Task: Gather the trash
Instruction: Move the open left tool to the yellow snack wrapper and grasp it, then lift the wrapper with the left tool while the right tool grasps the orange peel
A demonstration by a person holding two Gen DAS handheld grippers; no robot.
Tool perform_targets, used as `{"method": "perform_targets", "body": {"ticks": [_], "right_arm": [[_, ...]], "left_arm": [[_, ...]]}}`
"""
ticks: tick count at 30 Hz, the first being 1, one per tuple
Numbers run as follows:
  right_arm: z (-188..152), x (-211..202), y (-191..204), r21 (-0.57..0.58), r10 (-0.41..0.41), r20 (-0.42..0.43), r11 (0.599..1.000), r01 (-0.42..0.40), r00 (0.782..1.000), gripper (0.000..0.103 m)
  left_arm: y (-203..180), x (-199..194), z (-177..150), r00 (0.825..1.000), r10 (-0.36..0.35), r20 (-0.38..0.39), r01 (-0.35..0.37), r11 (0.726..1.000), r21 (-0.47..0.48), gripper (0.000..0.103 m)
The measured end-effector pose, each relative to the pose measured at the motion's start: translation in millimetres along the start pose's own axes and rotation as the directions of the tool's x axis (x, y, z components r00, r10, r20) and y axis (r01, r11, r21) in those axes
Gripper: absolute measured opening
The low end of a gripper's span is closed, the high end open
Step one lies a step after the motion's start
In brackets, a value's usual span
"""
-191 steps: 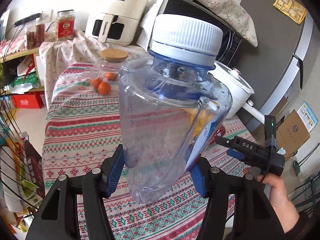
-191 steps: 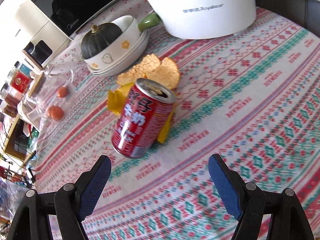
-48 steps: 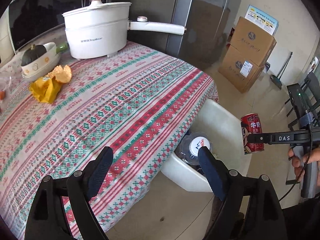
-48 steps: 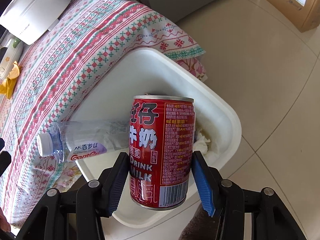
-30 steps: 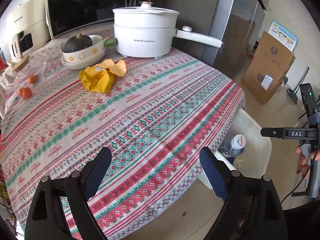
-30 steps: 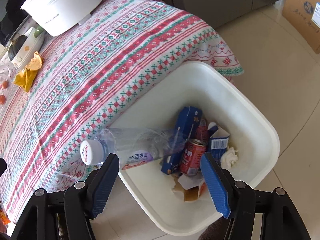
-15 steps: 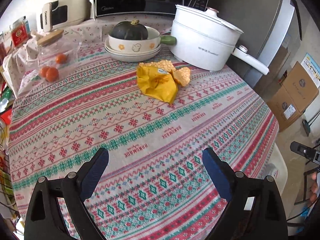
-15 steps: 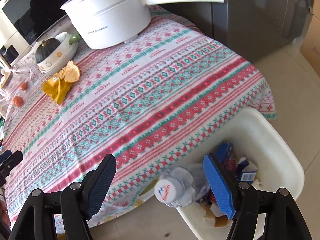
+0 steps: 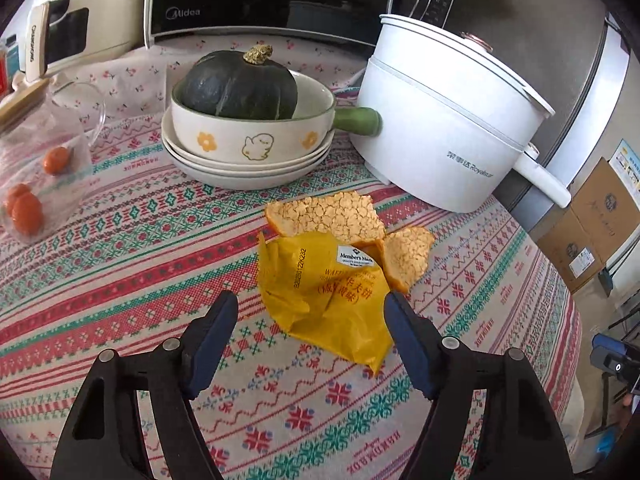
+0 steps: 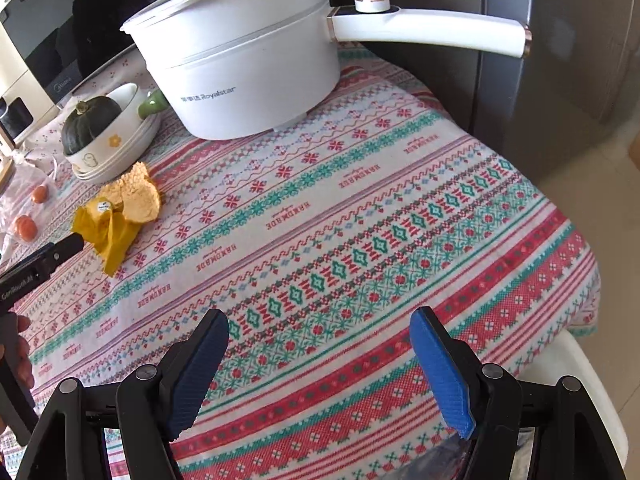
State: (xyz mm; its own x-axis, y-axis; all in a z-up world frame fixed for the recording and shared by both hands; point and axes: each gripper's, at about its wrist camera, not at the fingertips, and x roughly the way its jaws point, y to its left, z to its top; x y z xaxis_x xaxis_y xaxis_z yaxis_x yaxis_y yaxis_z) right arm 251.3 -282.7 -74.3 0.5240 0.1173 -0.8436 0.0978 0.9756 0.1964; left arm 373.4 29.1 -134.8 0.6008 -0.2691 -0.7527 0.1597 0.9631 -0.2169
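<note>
- Closing around nothing yet, the left tool [image 9: 310, 332] hangs low in the left wrist view, its blue pads [image 9: 210, 338] either side of the yellow snack wrapper [image 9: 328, 292], not pressing it.
- At far left, a clear bag of small oranges [image 9: 28, 208] lies on the patterned surface [image 9: 120, 280].
- Upper centre holds a dark green squash [image 9: 238, 84] in a handled bowl [image 9: 248, 140] on stacked plates.
- Orange peel pieces [image 9: 328, 216] touch the wrapper's far edge.
- Upper right stands a white electric pot [image 9: 444, 120].
- The right tool [image 10: 320, 364], spread and empty, hovers over the surface's edge; a white bin rim [image 10: 592, 400] shows at lower right.
</note>
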Motion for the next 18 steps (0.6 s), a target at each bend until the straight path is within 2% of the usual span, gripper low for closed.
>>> {"method": "perform_targets", "body": {"ticks": [2, 3, 4, 7, 10, 18], "right_arm": [[0.9, 6.6, -2.6, 0.003, -0.001, -0.007, 1.0, 0.001, 1.0, 0.079], [1.1, 9.0, -3.7, 0.002, -0.003, -0.011, 1.0, 0.003, 1.0, 0.079], [0.6, 11.1, -3.8, -0.001, -0.004, -0.014, 1.0, 0.004, 1.0, 0.079], [-2.2, 14.7, -1.7, -0.029, -0.018, -0.024, 0.999, 0.017, 1.0, 0.079], [-8.2, 13.6, 0.5, -0.05, -0.035, -0.034, 0.998, 0.033, 0.999, 0.079], [-31.7, -14.0, 14.1, -0.058, -0.022, -0.047, 0.998, 0.019, 0.999, 0.079]], "left_arm": [[2.8, 11.1, 1.1, 1.0, -0.008, -0.009, 0.008, 1.0, -0.02, 0.067], [4.7, 14.8, 0.4, 1.0, -0.016, -0.014, 0.015, 0.999, -0.034, 0.052], [6.3, 17.2, -0.4, 1.0, -0.021, -0.018, 0.021, 0.999, -0.047, 0.032], [7.7, 11.6, -5.0, 1.0, -0.015, -0.008, 0.014, 0.998, -0.069, 0.029], [2.4, -7.7, -12.1, 1.0, 0.0, -0.002, 0.0, 0.999, -0.04, 0.028], [-8.1, -95.0, -47.0, 1.0, 0.026, 0.017, -0.026, 0.999, 0.03, 0.028]]}}
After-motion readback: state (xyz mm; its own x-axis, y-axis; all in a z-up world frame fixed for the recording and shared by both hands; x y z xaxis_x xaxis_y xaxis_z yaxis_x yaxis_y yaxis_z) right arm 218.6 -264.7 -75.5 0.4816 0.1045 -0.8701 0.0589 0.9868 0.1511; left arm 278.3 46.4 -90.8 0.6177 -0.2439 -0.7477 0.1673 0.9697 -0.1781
